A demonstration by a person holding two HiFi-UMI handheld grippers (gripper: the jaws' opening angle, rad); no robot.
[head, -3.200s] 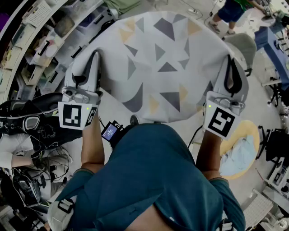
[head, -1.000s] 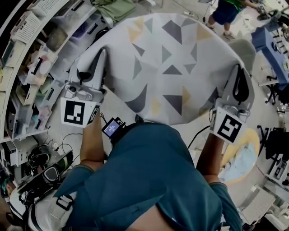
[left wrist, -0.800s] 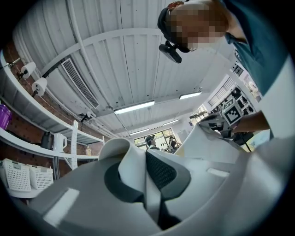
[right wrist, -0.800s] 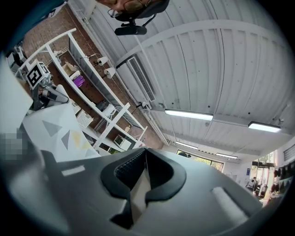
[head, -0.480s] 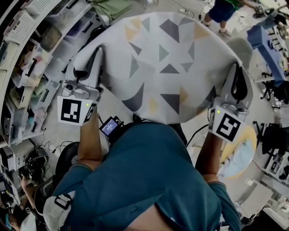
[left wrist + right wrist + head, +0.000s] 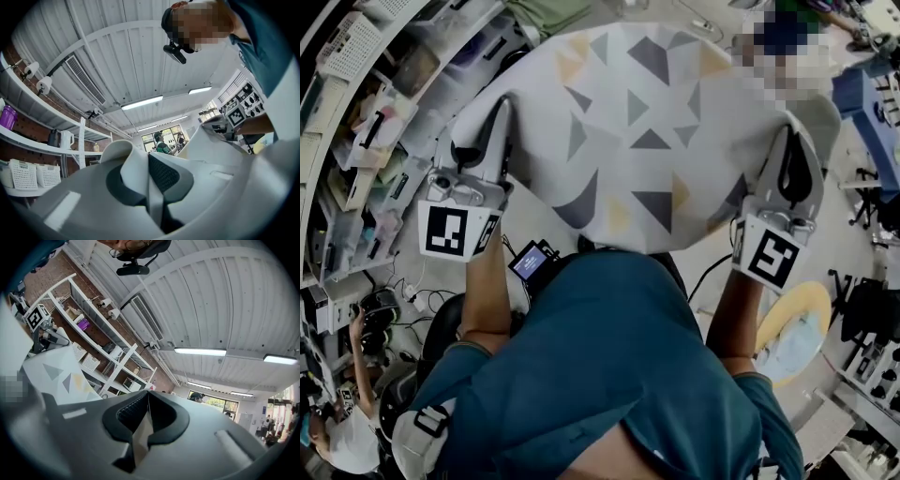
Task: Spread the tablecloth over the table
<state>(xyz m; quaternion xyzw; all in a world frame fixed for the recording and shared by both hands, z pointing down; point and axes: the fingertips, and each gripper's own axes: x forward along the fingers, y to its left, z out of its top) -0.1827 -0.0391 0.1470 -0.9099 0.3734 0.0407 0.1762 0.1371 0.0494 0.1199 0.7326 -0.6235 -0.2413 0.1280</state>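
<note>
Head view: the tablecloth (image 6: pixel 647 122) is held stretched out across the top middle of the frame, w/ the left gripper (image 6: pixel 495 117) pinching its left edge & the right gripper (image 6: pixel 787 141) its right edge. Left gripper view: jaws squeezed tight on a thin fold of cloth, low centre. Right gripper view: jaws tight on cloth too; more cloth shows at left.

Storage shelves (image 6: pixel 358 131), white baskets (image 6: pixel 48 175), ceiling lights (image 6: pixel 200 351)
</note>
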